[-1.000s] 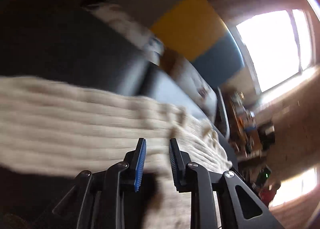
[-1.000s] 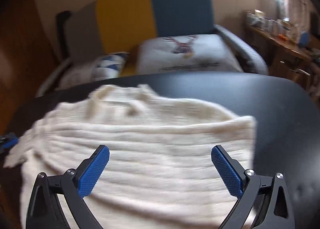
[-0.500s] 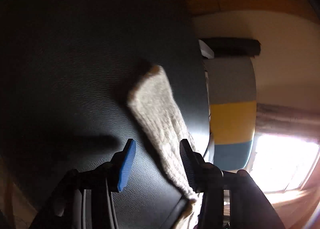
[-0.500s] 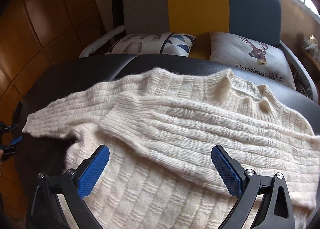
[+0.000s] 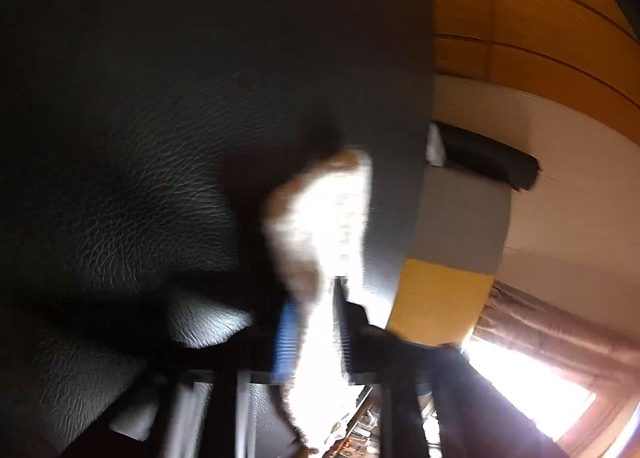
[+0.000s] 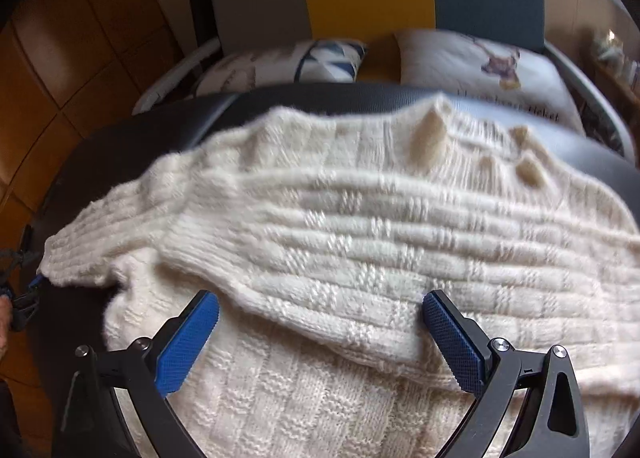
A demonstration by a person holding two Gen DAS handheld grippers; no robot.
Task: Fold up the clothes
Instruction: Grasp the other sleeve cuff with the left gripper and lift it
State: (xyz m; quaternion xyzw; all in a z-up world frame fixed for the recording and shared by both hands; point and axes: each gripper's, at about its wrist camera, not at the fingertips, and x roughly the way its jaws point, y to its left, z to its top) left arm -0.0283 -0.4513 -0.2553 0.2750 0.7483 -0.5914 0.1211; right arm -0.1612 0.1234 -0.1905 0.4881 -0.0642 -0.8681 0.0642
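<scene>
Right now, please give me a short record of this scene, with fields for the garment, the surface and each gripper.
garment: cream knit sweater, spread flat, one sleeve folded across the body
surface: black leather-like table
left gripper: jaws just closed, clamped on the sleeve end
right gripper: open wide above the sweater, holding nothing

My left gripper (image 5: pixel 314 322) has just been closing, and its fingers (image 5: pixel 285 334) now pinch the sweater (image 5: pixel 320 218) sleeve between them. My right gripper (image 6: pixel 320 334) points steeply down, its blue-padded fingers (image 6: pixel 188 342) spread wide and holding nothing.
</scene>
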